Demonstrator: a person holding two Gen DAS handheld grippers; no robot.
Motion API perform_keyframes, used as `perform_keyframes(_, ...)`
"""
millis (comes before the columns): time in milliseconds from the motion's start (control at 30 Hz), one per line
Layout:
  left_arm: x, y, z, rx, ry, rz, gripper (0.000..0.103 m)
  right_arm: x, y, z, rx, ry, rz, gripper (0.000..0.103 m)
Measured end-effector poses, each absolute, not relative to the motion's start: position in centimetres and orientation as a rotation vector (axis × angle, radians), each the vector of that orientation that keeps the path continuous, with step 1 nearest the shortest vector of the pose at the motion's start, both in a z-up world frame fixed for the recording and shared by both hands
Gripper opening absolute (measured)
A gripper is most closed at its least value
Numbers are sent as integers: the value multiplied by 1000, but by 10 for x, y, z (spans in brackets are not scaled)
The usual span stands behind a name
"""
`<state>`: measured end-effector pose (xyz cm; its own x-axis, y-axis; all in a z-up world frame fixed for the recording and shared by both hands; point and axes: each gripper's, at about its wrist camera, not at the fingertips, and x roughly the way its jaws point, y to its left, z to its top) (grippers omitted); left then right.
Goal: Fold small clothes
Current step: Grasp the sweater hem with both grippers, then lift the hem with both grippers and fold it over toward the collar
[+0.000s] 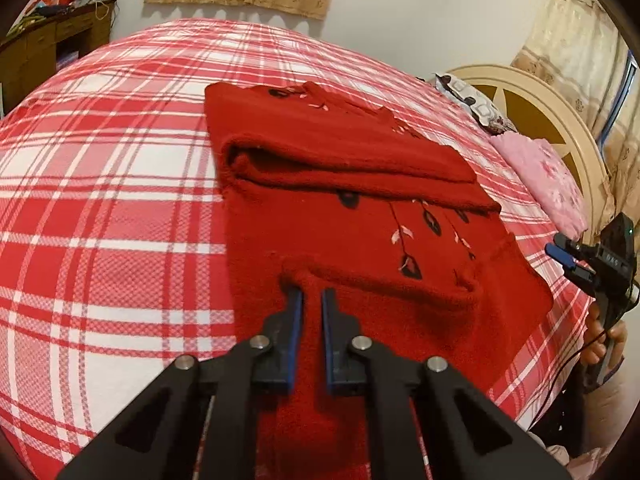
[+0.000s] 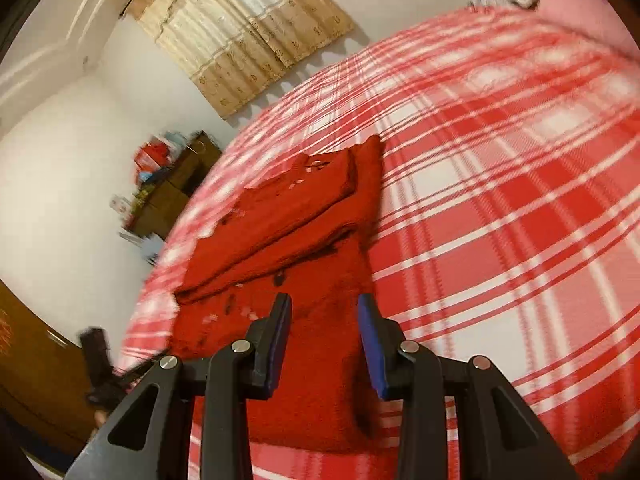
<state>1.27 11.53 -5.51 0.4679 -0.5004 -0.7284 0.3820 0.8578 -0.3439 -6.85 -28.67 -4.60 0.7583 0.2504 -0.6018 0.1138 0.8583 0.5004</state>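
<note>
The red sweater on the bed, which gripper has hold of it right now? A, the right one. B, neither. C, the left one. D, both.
C: the left gripper is pinched shut on a raised fold at the near edge of the red sweater, while the right gripper hangs open above the cloth with nothing between its pads.

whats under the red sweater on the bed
The red sweater lies on the red and white plaid bedsheet, which shows all around it. Anything beneath its folded layers is covered.
</note>
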Motion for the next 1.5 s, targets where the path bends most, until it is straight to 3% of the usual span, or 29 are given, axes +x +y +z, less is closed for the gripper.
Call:
perform_keyframes(67,13,113,-57,-127,946,-531,10,-66,-284,-47,478,734,55,36)
perform_keyframes(300,14,99,-56,-104,941,-532,48,-55,-258,-54,211,800,29,36)
perform_keyframes(433,8,84,-55,-10,912,-511,57,-40,-248,-65,158,842,44,36)
perform_keyframes(533,6,88,-57,-25,890,-505,53,-29,-243,-68,136,842,44,36)
perform_keyframes(600,7,93,-57,-41,890,-495,42,-23,-239,-69,111,838,39,39)
perform_keyframes(667,9,98,-57,-76,897,-494,35,-17,-235,-71,88,845,34,54)
perform_keyframes(767,12,107,-59,-135,906,-491,16,-13,-228,-75,60,851,41,54)
perform_keyframes(800,13,109,-60,-154,908,-493,14,-13,-224,-76,41,843,31,54)
perform_keyframes(867,13,112,-61,-180,909,-497,12,-17,-218,-77,3,823,11,26)
perform_keyframes(1033,5,104,-57,-130,893,-479,8,-31,-215,-68,-23,798,-7,13)
perform_keyframes(1500,15,118,-10,-232,796,-495,7,-44,-227,-4,144,643,55,9)
